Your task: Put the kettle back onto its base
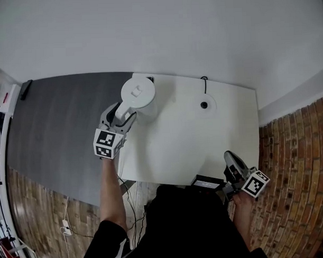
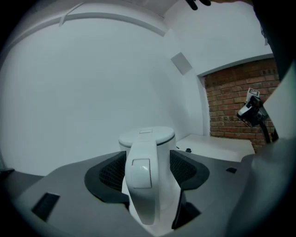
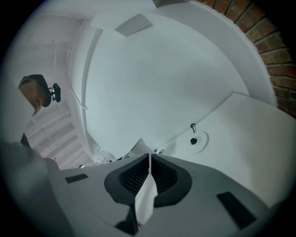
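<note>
The left gripper (image 1: 123, 119), jaws pinching the handle of the upright white kettle (image 1: 138, 93) at the table's (image 1: 172, 146) far left corner, has the round base (image 1: 204, 105) to its right, while the right gripper (image 1: 232, 163), jaws pressed together and empty, sits near right

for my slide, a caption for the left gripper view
Left gripper gripping the white kettle by its handle, table and brick wall behind.
</note>
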Available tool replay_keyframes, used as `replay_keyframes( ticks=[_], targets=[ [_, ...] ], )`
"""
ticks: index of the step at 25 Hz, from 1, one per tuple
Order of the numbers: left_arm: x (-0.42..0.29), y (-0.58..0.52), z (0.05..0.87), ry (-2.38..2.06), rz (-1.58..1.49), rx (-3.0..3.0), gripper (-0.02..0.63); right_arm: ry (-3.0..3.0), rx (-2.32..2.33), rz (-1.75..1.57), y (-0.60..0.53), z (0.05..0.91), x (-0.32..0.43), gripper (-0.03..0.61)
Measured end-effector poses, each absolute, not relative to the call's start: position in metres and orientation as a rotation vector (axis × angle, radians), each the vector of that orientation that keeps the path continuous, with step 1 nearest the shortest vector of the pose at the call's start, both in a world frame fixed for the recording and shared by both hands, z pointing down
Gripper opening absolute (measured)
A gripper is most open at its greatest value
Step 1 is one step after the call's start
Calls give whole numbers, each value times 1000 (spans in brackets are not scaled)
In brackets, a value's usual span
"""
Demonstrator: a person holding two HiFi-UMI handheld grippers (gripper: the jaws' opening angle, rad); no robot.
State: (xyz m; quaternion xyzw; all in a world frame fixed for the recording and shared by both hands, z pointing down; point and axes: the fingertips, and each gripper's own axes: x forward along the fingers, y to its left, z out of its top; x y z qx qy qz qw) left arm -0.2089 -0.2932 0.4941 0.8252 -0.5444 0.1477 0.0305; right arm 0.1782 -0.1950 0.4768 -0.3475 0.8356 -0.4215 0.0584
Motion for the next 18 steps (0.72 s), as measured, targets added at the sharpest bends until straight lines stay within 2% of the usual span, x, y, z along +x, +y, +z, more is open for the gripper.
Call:
replay_keyframes(
  ticks=[4, 7, 8, 18],
  targets=[
    [-204, -295, 490, -1634, 469, 2617, 287, 2526, -1069, -1276, -194, 478, 180, 18],
    [-205, -292, 489, -1594, 439, 2619, 201, 2522, -1075, -1283, -192, 479, 179, 18],
    [-205, -291, 489, -1582, 438, 2619, 190, 2523, -1076, -1288, -192, 480, 178, 18],
    [-202, -288, 489, -1594, 421, 2552, 186, 2531, -1077, -1311, -189, 483, 171, 18]
  ],
)
